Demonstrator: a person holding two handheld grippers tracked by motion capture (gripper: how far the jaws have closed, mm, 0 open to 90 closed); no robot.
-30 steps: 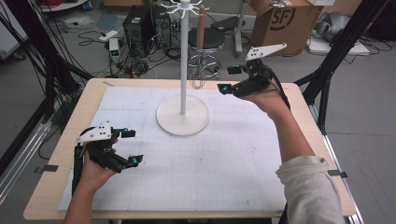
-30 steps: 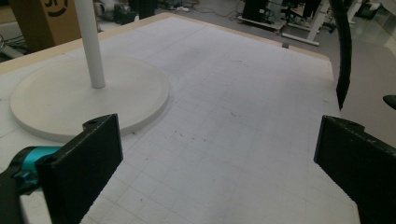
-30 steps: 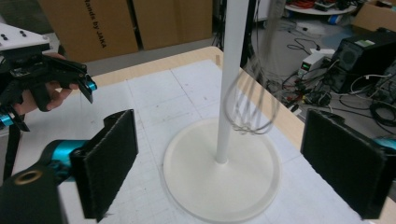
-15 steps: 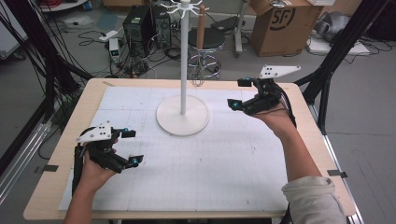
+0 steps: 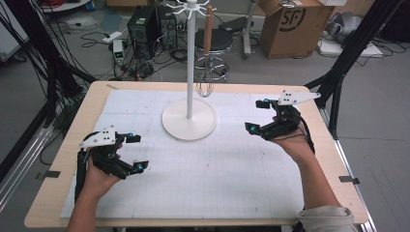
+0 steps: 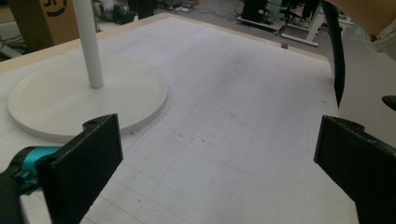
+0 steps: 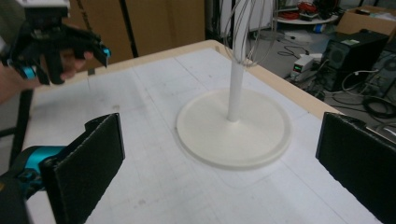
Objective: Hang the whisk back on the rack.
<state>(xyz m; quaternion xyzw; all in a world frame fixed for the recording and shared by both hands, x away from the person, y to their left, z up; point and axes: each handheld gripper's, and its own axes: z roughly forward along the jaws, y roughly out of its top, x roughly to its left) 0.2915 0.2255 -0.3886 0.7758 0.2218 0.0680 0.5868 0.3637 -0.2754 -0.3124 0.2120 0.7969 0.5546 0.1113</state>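
Jaws on both grippers stand wide apart with nothing between them, as each gripper's own view shows. The work seems to centre on the whisk (image 5: 207, 44), which hangs by its wooden handle from a hook at the top of the white stand (image 5: 189, 124); its wire loops dangle just above the counter's far edge, beside the pole, and in the right gripper view they show as thin wires in front of the pole. The stand's round base sits on the gridded mat (image 5: 227, 183) a little beyond the middle of the counter (image 5: 58, 193), toward the far edge. The right gripper (image 5: 259, 116) hovers over the right side of the counter, near the far right corner and apart from the base, its jaws turned toward the stand. The left gripper (image 5: 138, 152) is held low near the left edge, toward the near left corner, well apart from the stand. Judging by this, the whisk is hung and both hands are free, so either the hanging step is done or a pick-off has not begun. If the whisk is to come down, the right gripper would need to rise to the handle, close on it, and lift it clear of the hook without tipping the stand.
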